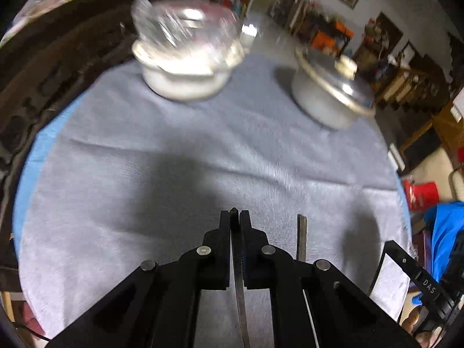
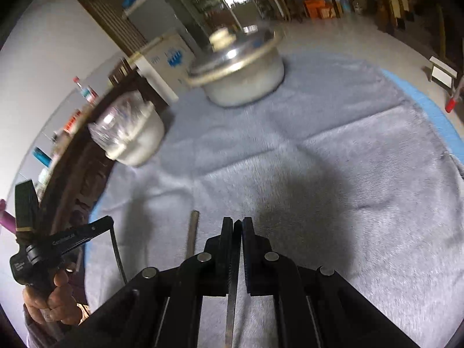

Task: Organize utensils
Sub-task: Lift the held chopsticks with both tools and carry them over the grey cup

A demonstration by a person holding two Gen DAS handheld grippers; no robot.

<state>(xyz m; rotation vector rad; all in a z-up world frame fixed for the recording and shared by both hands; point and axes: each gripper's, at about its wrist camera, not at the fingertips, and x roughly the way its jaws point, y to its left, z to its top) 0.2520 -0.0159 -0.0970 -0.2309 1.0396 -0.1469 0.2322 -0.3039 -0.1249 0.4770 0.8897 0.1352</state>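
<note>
My left gripper [image 1: 234,217] is shut on a thin flat metal utensil [image 1: 240,284]. Its end pokes out just past the fingertips and its other end runs out of the bottom of the view. My right gripper [image 2: 237,223] is shut the same way on a second thin metal utensil [image 2: 232,295]. Which kind of utensil each one is stays hidden. Both grippers hang above a grey cloth [image 1: 174,174]. Between them a third flat metal strip [image 1: 301,237] [image 2: 192,235] shows against the cloth, its near end hidden behind the gripper linkage.
A pot topped with crinkled clear plastic [image 1: 185,58] [image 2: 130,133] and a lidded metal pot [image 1: 327,95] [image 2: 240,69] stand at the far side of the cloth. The cloth covers a round blue table [image 2: 429,101]. A hand [image 2: 55,295] holds the left gripper's handle. Dark carved furniture borders the left.
</note>
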